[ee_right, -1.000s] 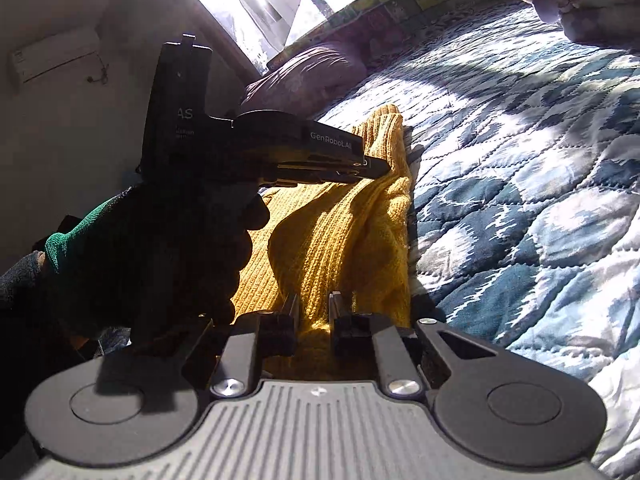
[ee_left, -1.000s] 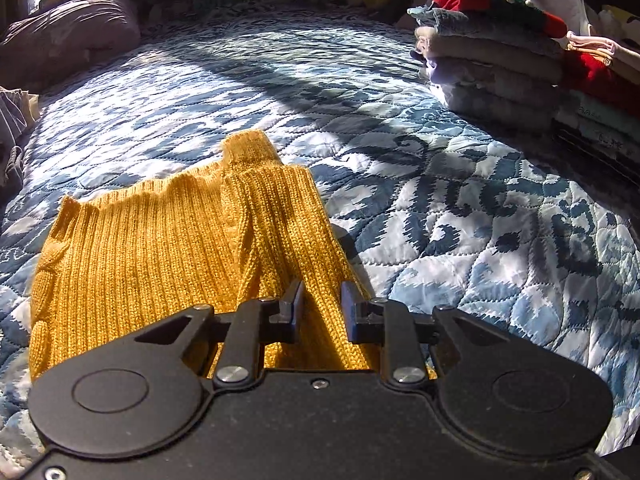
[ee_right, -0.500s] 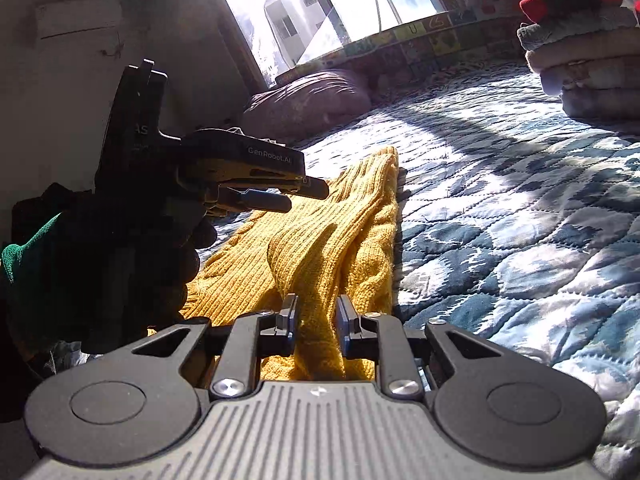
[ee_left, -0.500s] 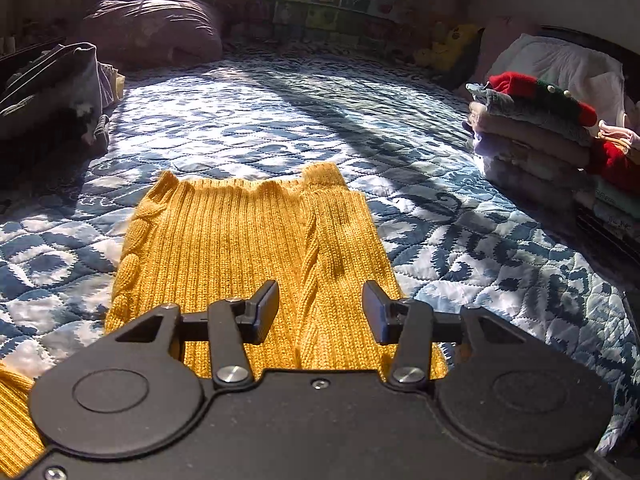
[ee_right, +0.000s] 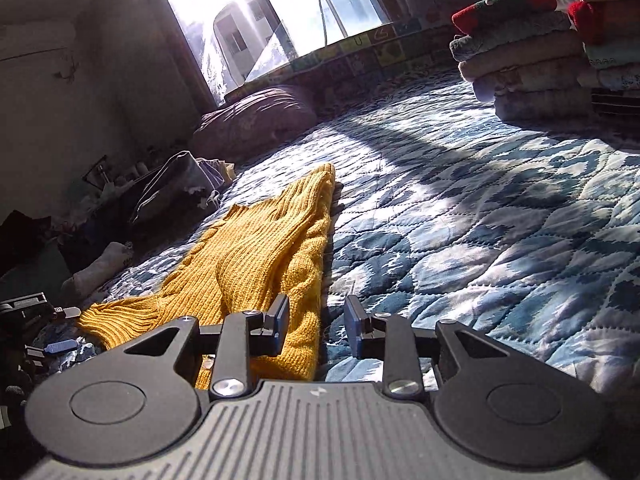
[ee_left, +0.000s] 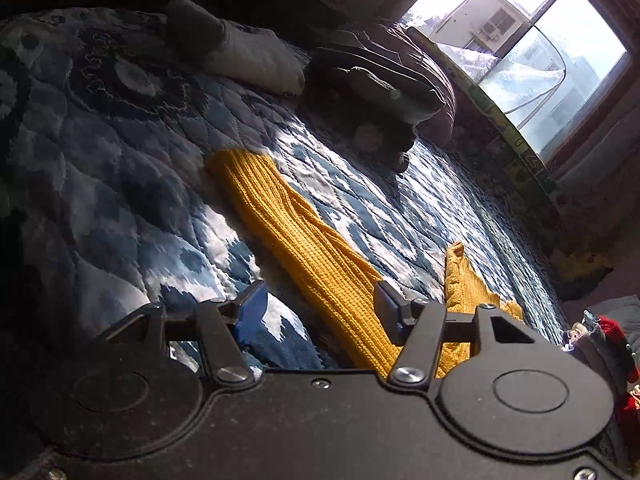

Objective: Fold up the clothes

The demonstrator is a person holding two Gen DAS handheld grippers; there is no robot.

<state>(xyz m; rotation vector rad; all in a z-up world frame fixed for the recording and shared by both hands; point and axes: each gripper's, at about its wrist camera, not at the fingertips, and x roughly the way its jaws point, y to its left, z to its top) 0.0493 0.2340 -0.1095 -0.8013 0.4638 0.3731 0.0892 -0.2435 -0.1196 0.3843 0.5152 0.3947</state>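
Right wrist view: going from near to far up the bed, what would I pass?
Right gripper, open → yellow sweater → purple pillow → window.

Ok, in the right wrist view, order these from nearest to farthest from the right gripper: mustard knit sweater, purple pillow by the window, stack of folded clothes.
1. Mustard knit sweater, just ahead-left, under the left finger of the right gripper.
2. Stack of folded clothes, far right on the blue quilt.
3. Purple pillow, far left below the window; close to the stack, so ranks 2 and 3 are uncertain.
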